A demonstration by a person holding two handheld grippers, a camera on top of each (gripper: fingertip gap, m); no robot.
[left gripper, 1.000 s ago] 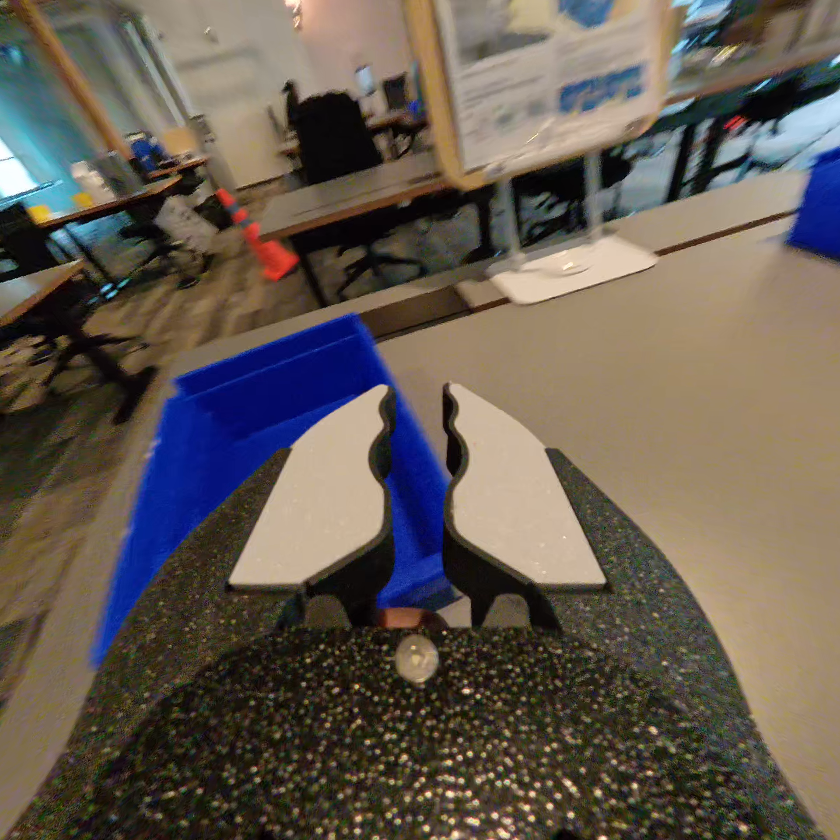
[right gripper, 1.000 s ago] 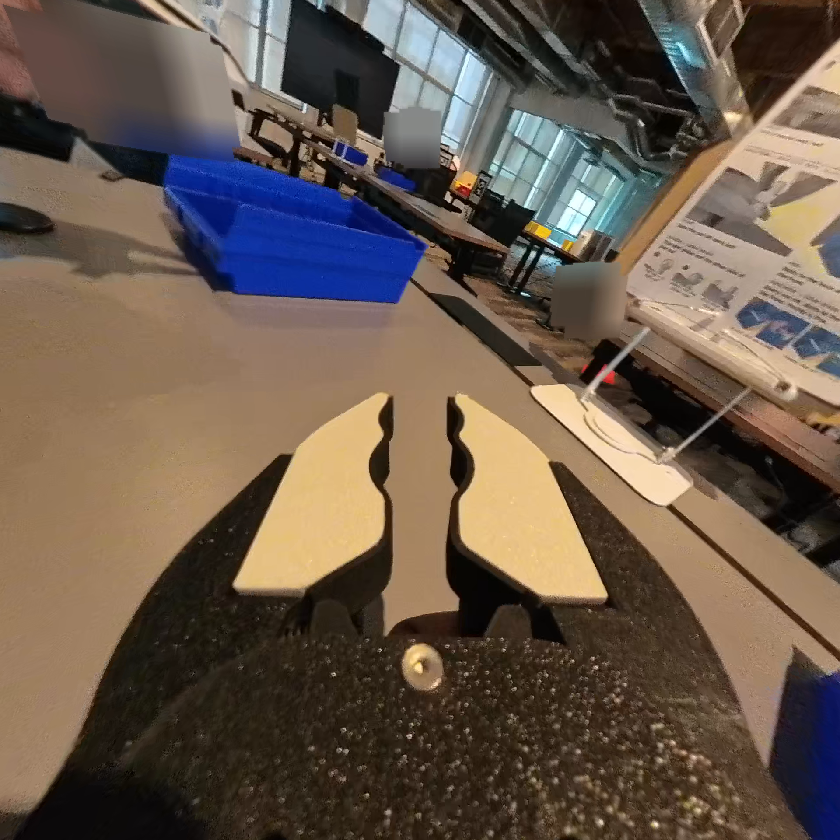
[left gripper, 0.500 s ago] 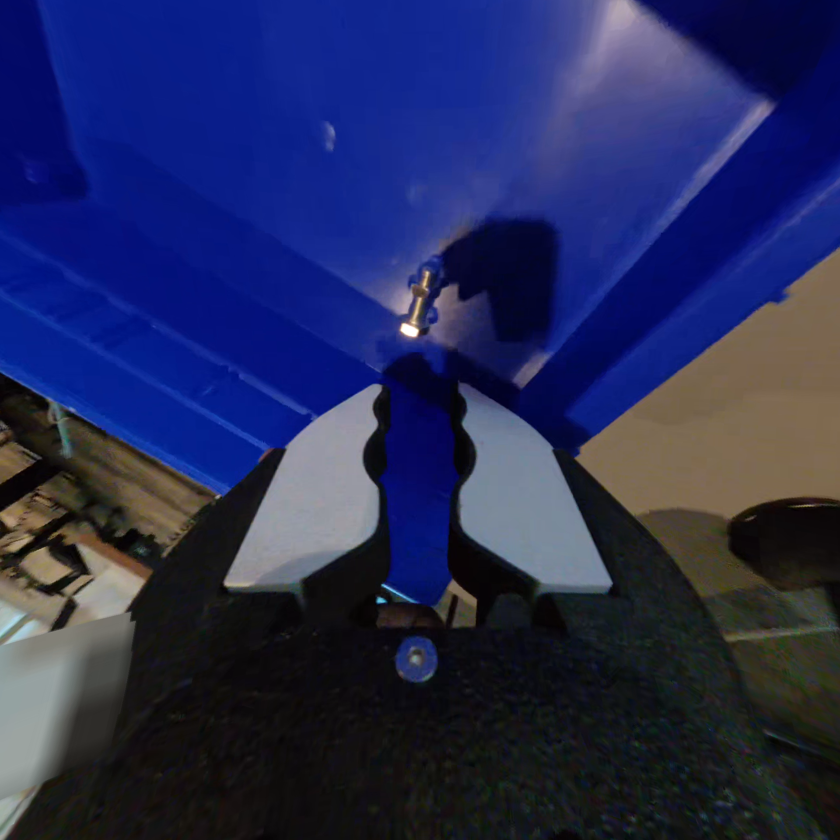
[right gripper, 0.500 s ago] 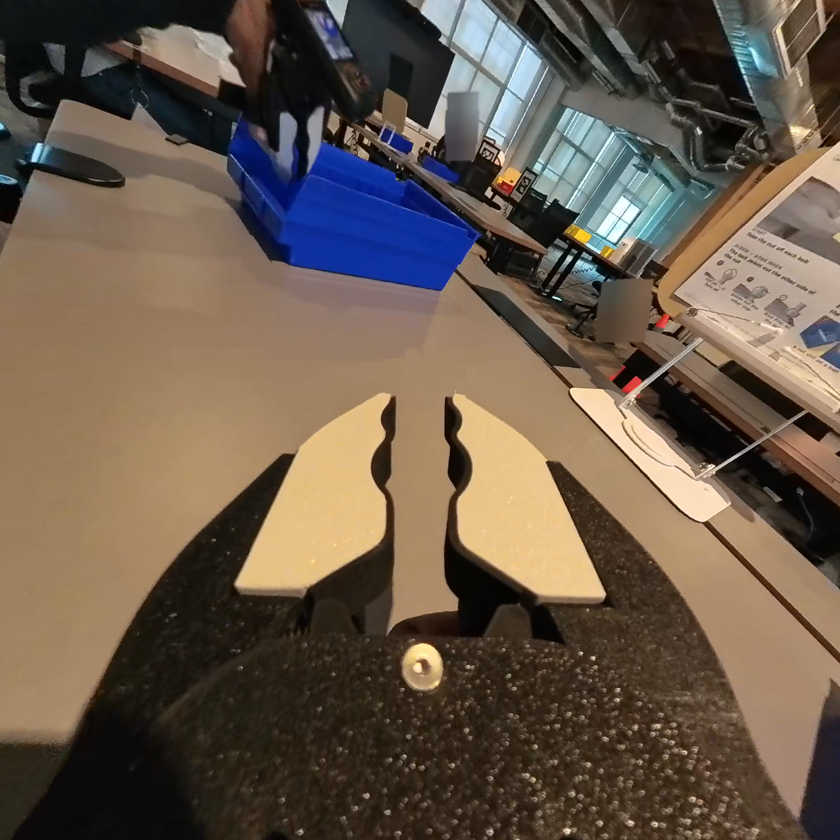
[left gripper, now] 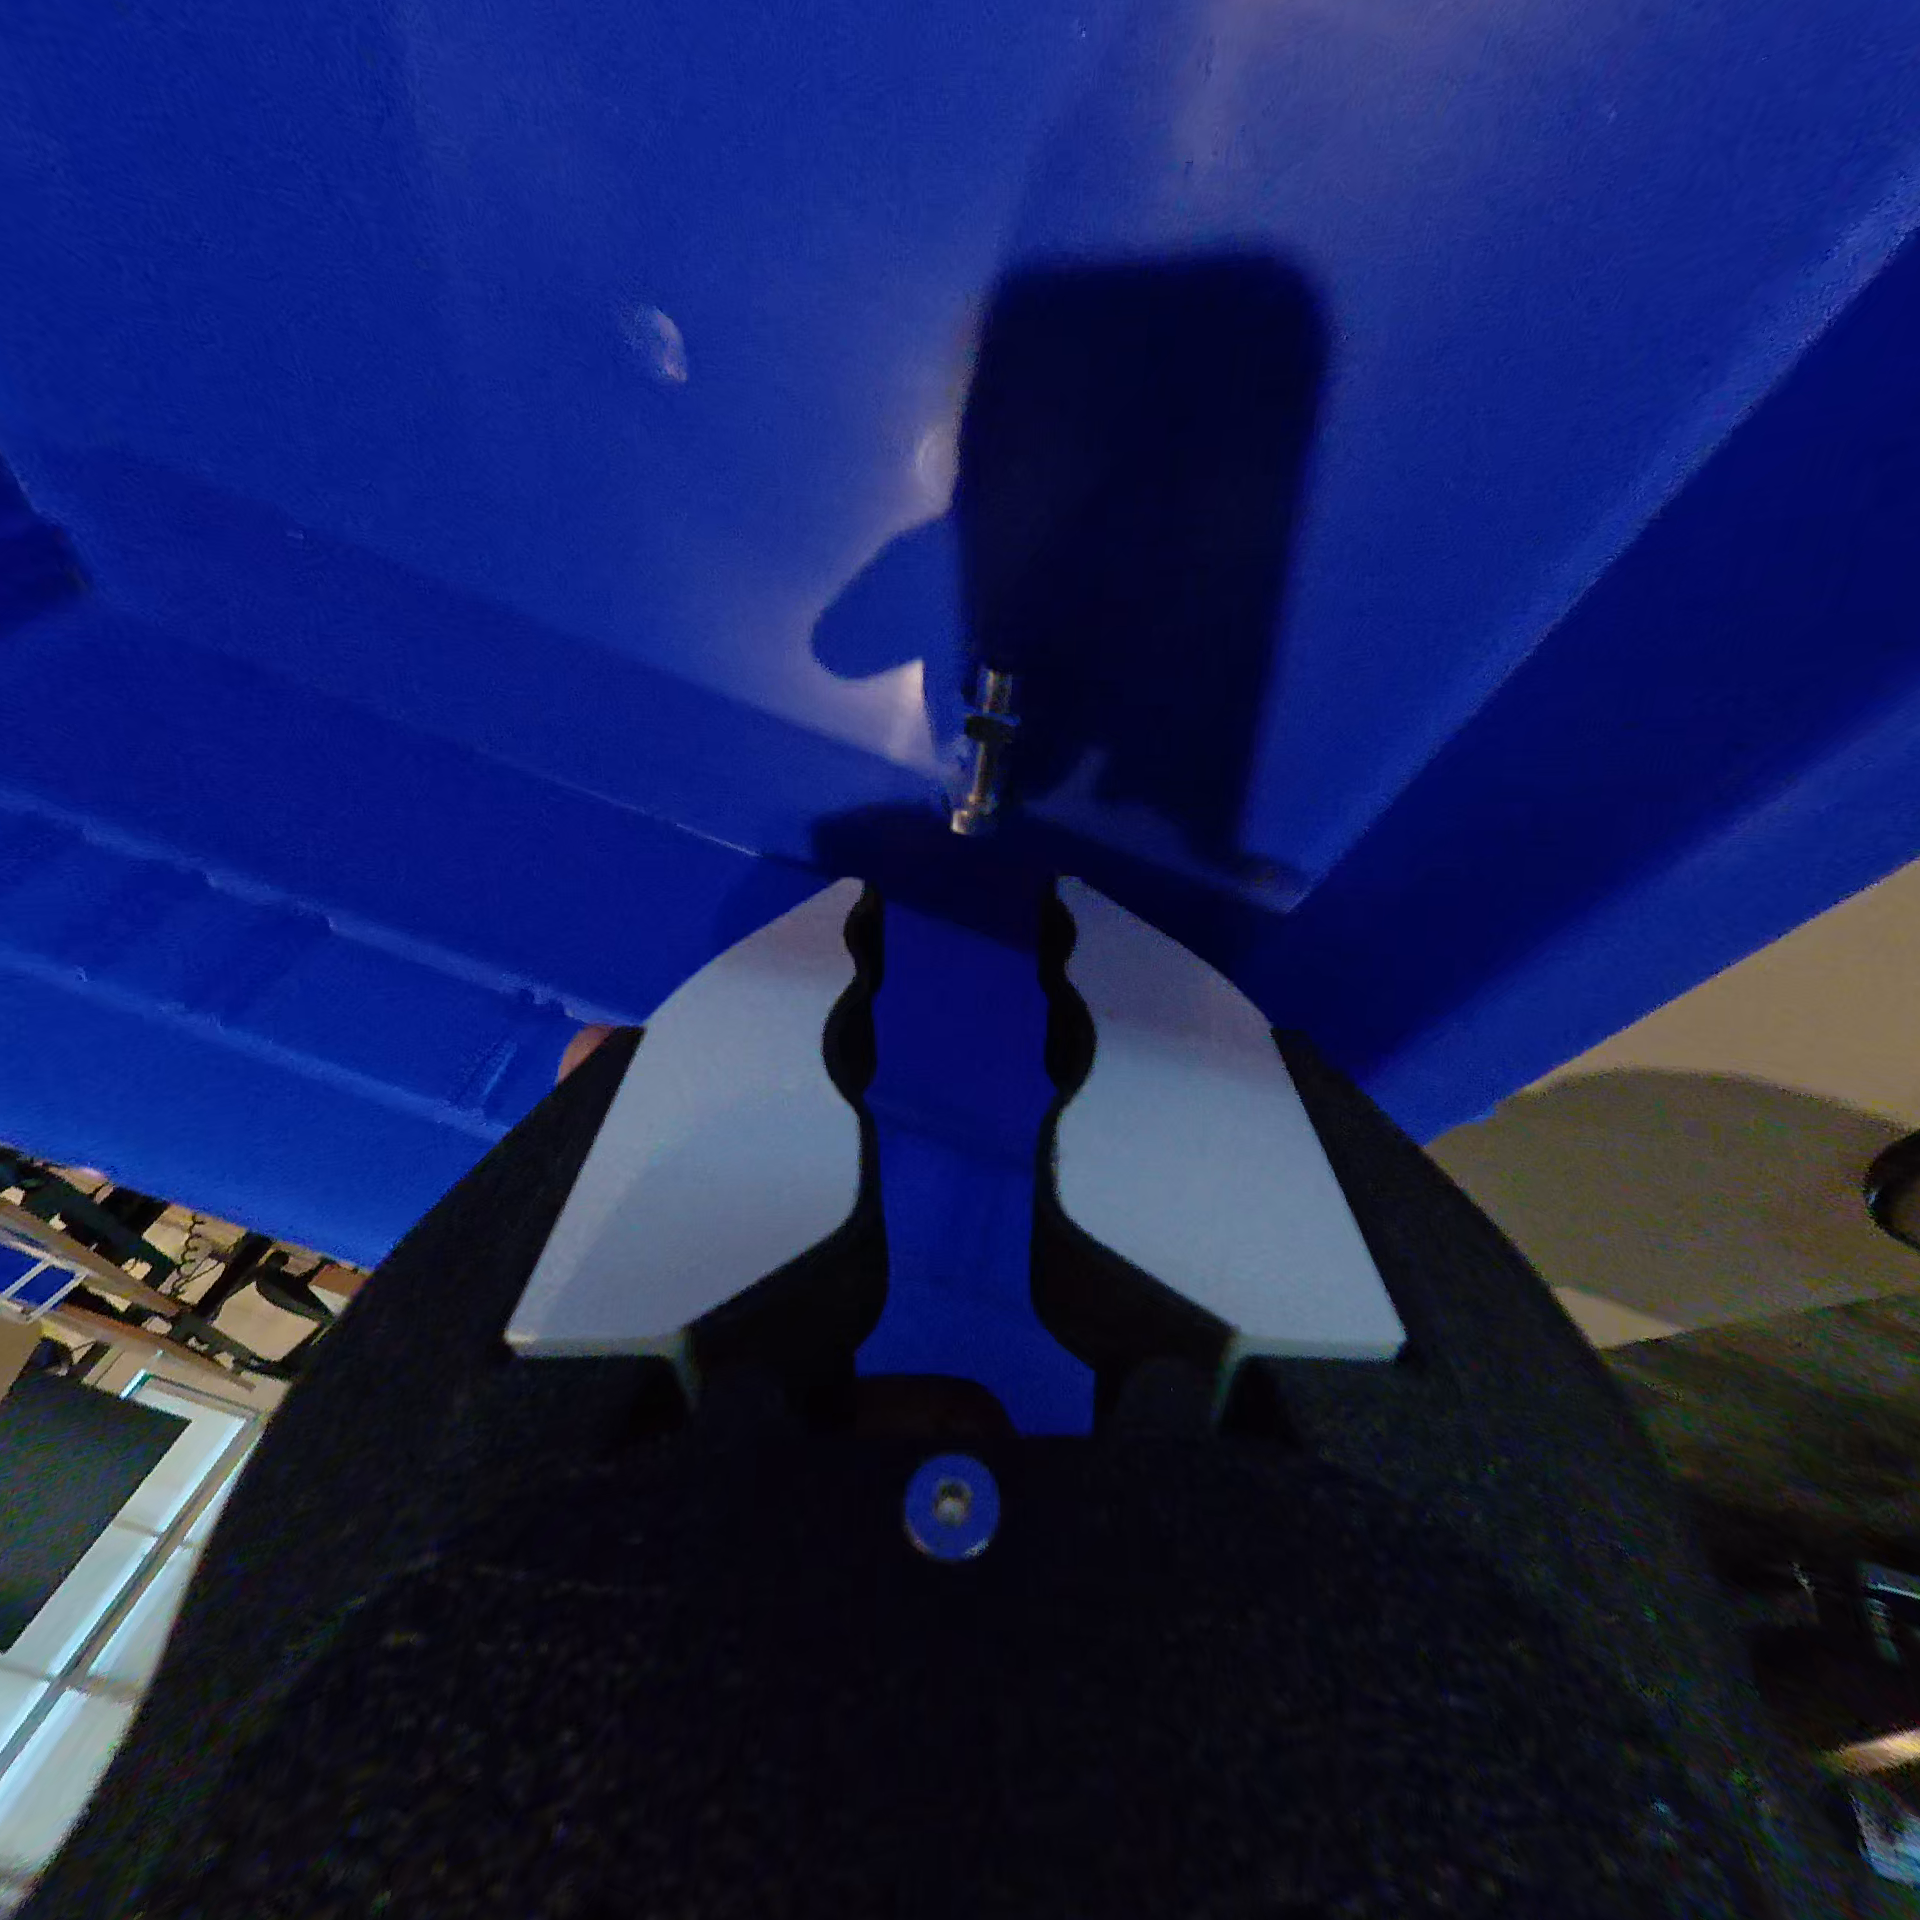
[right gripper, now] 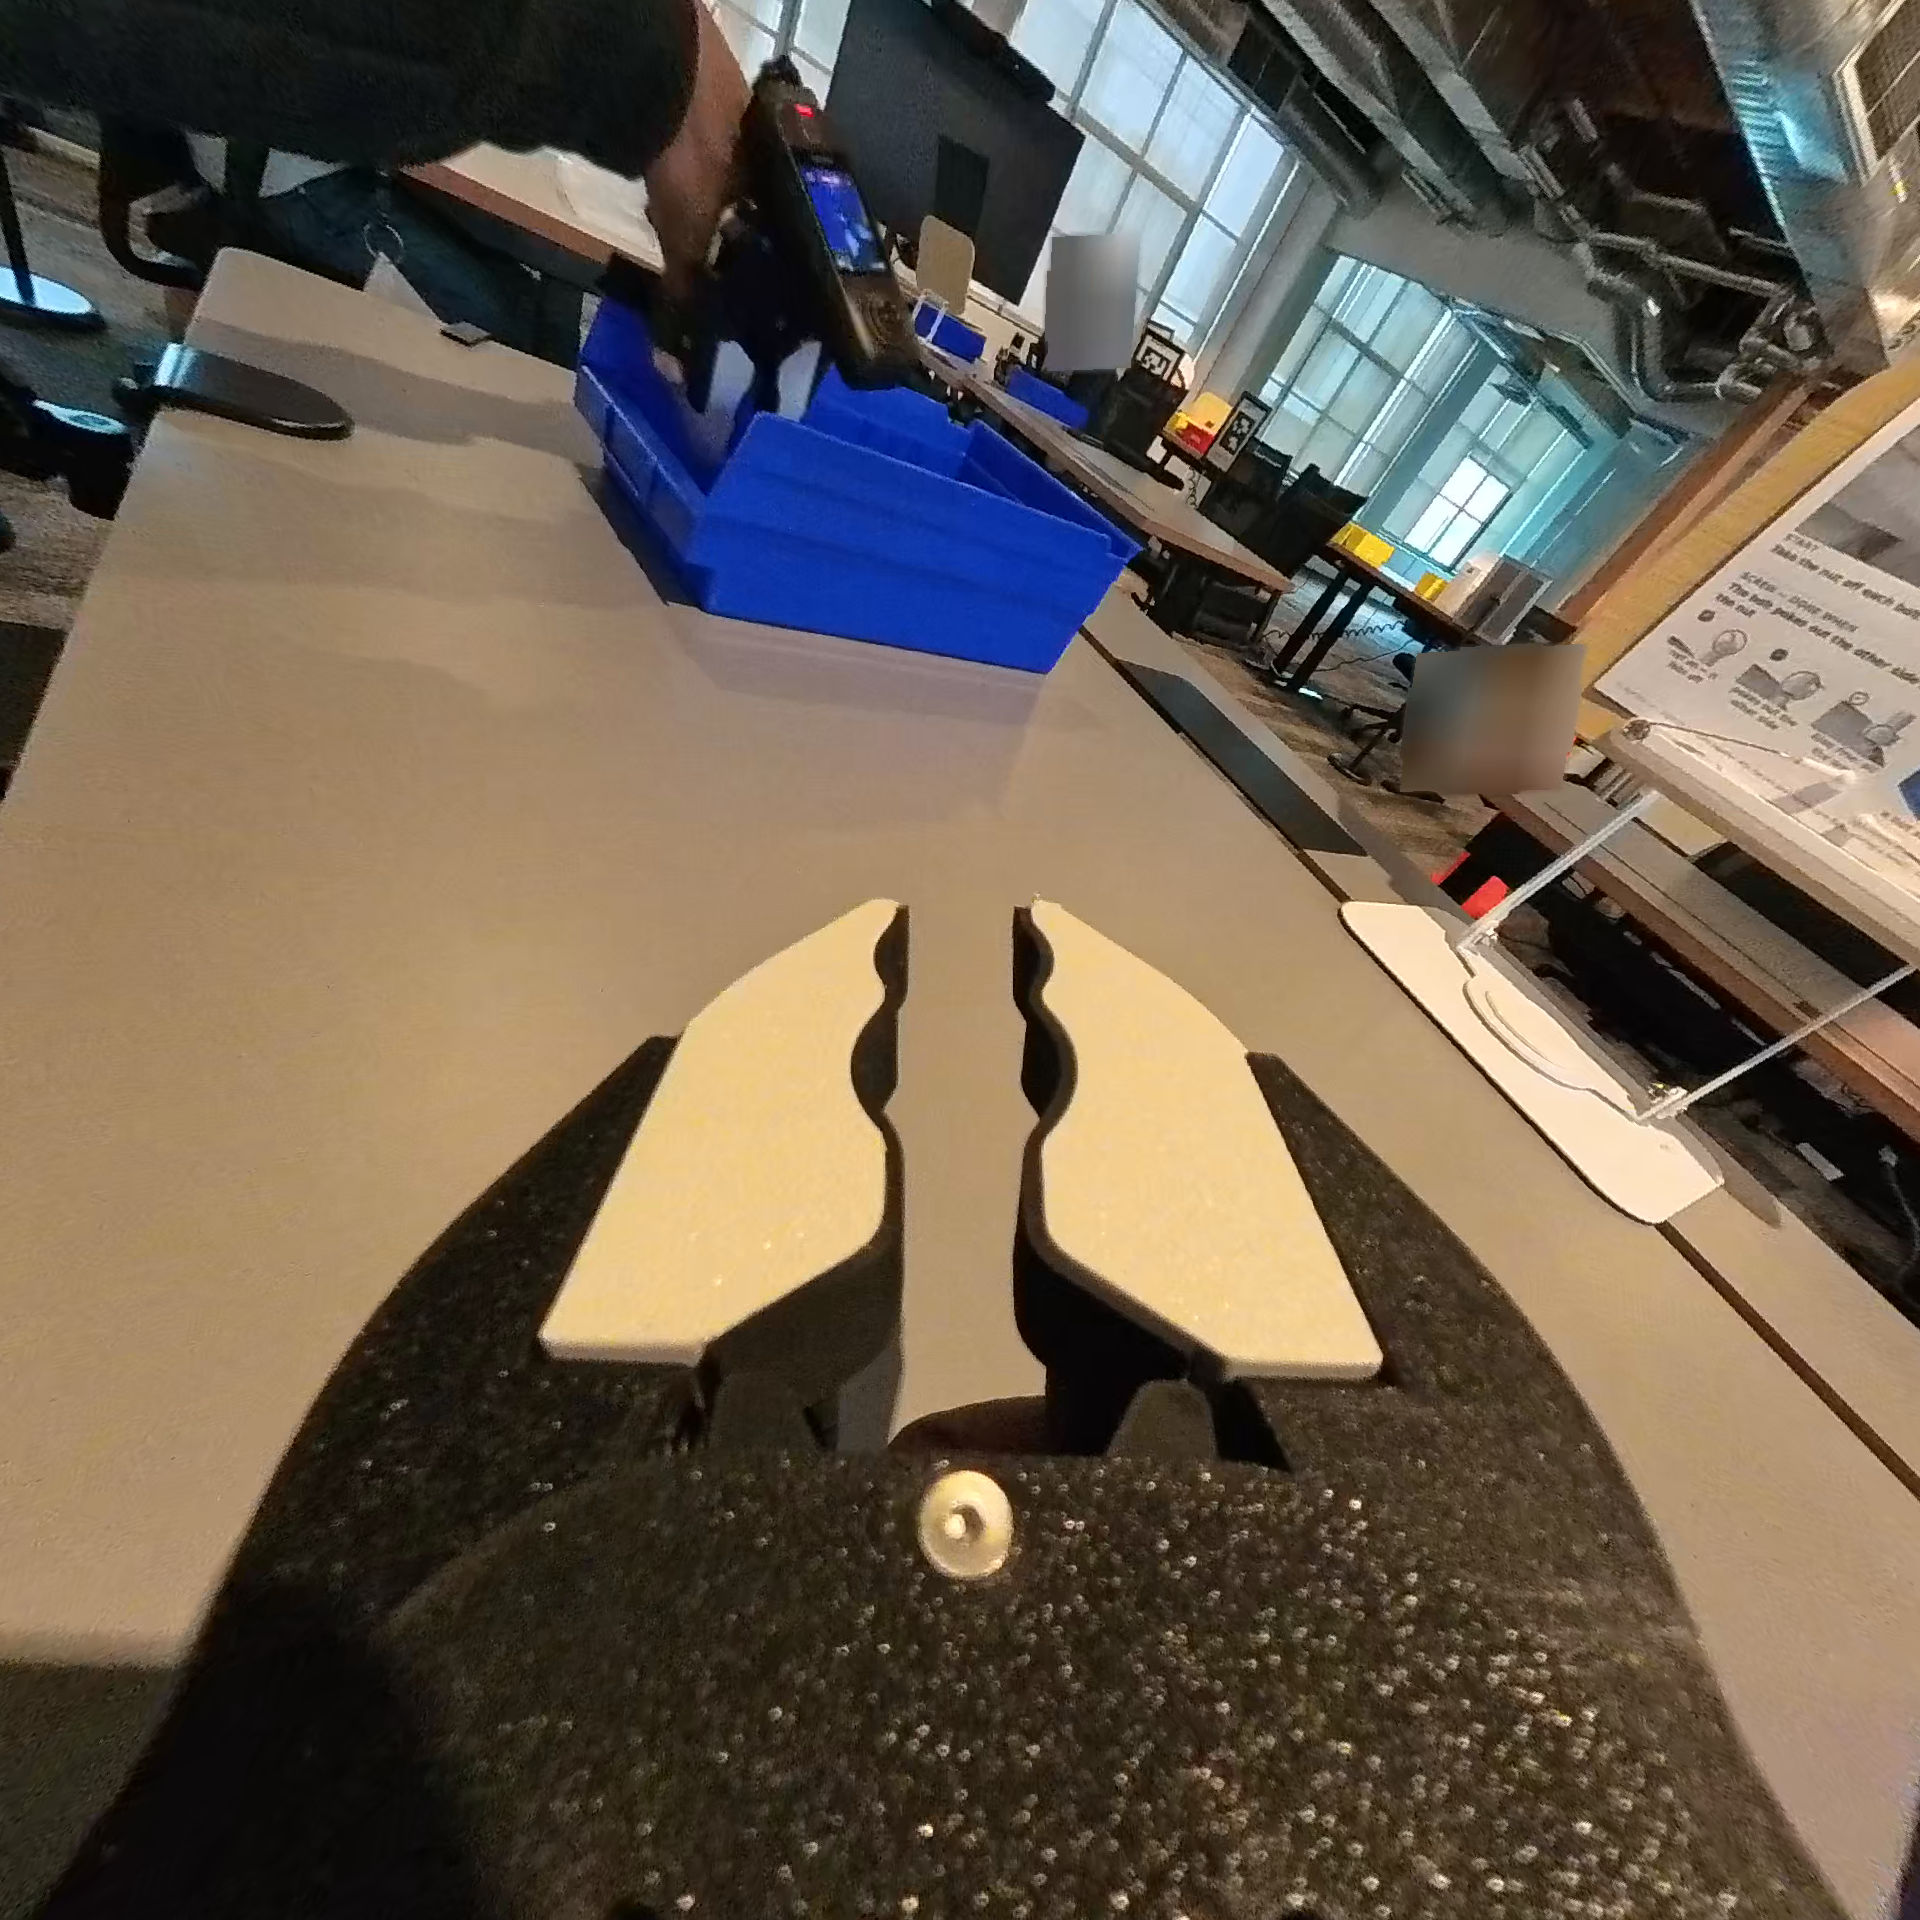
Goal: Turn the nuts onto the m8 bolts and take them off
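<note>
— So where is the left gripper [left gripper: 958, 894]?

— It points down into the blue bin [left gripper: 416, 364]. Its two fingers stand apart with a gap between them, and nothing is held in that gap.

— And the bolt [left gripper: 982, 753]?

— It lies on the bin floor at 12 o'clock from the fingertips, just past them, near the bin's corner. A nut [left gripper: 987, 721] sits on its thread, about halfway along. A dark shadow lies over the floor right behind it.

— Does the gripper touch the bolt?

— No, the two are close but apart.

— What about the right gripper [right gripper: 961, 914]?

— It is over the grey table [right gripper: 416, 831], well away from the bin. Its fingers are parted too and hold nothing.

— Can the bin be seen from there?

— Yes, the blue bin [right gripper: 883, 540] is far off at 12 o'clock, on the same table. A person's hand [right gripper: 691, 171] holds the left gripper [right gripper: 769, 343] down into it.

— Anything else?

— A white stand [right gripper: 1538, 1081] with a printed sheet sits at 2 o'clock, at the table's edge.
</note>
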